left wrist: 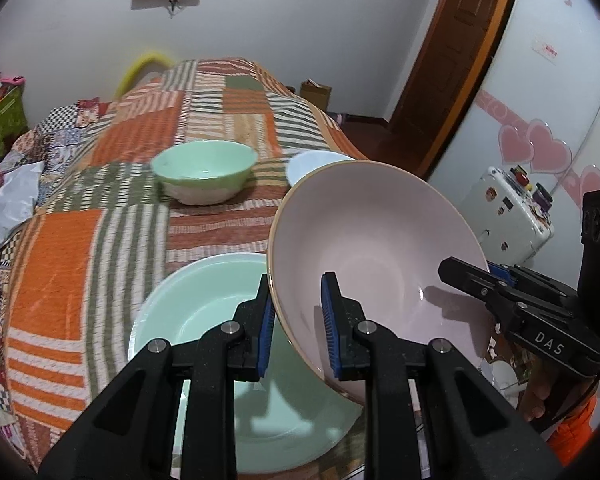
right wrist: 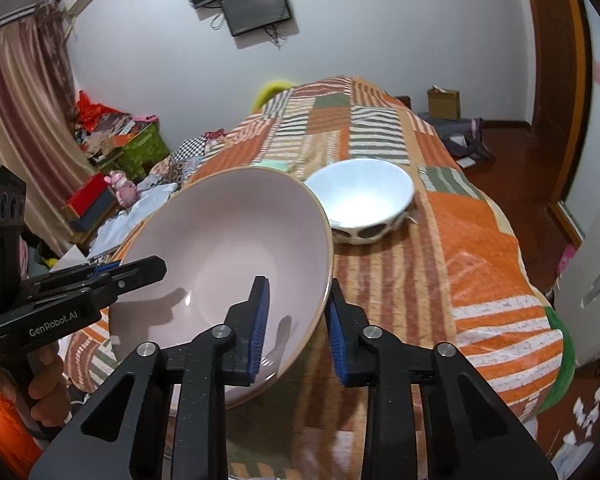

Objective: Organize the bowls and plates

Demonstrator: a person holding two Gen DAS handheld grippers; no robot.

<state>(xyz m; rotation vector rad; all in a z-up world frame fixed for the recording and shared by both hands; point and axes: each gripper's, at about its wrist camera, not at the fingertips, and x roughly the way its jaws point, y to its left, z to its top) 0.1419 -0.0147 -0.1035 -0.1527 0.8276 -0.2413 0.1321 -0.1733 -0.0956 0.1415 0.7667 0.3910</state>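
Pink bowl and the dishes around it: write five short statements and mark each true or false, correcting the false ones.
1. Both claws grip the pink bowl by its rim. True: the left claw and the right claw each clamp the rim on opposite sides.
2. The pink bowl rests flat on the bedspread. False: it is tilted and held up.
3. A pale green plate lies below the pink bowl. True.
4. The green bowl is upside down. False: it stands upright, opening upward.
5. The white bowl is stacked inside the green bowl. False: it stands apart on the bedspread.
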